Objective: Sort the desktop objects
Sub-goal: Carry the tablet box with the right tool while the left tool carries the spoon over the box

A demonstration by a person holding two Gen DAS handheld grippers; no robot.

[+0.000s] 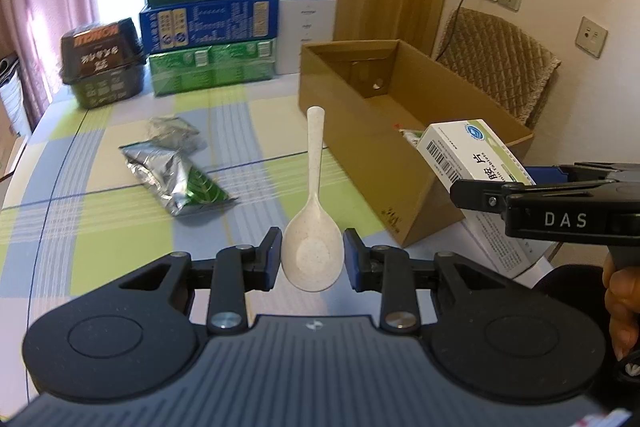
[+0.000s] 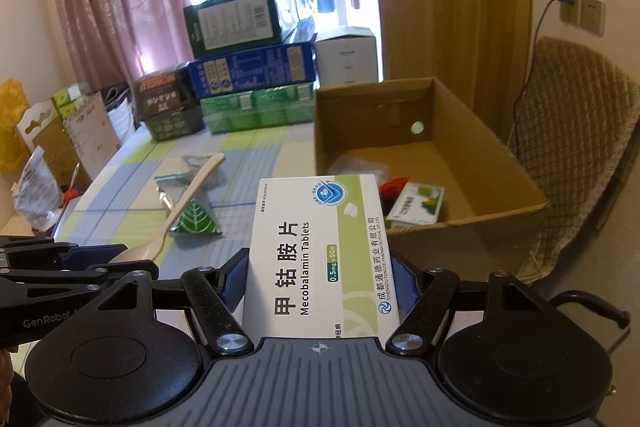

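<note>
My left gripper (image 1: 312,259) is shut on the bowl of a cream speckled spoon (image 1: 313,195), held above the table with its handle pointing away. The spoon also shows in the right wrist view (image 2: 188,203). My right gripper (image 2: 320,283) is shut on a white and green tablet box (image 2: 320,251), held in front of the near edge of the open cardboard box (image 2: 480,195). The tablet box (image 1: 468,159) and right gripper (image 1: 480,197) show at the right of the left wrist view, by the cardboard box (image 1: 360,131).
Two silver foil packets (image 1: 176,171) lie on the checked tablecloth (image 1: 80,227). Stacked green and blue cartons (image 1: 208,39), a dark tub (image 1: 102,63) and a white box (image 1: 308,27) stand at the far edge. A small green box (image 2: 418,205) lies inside the cardboard box. A padded chair (image 2: 576,155) stands right.
</note>
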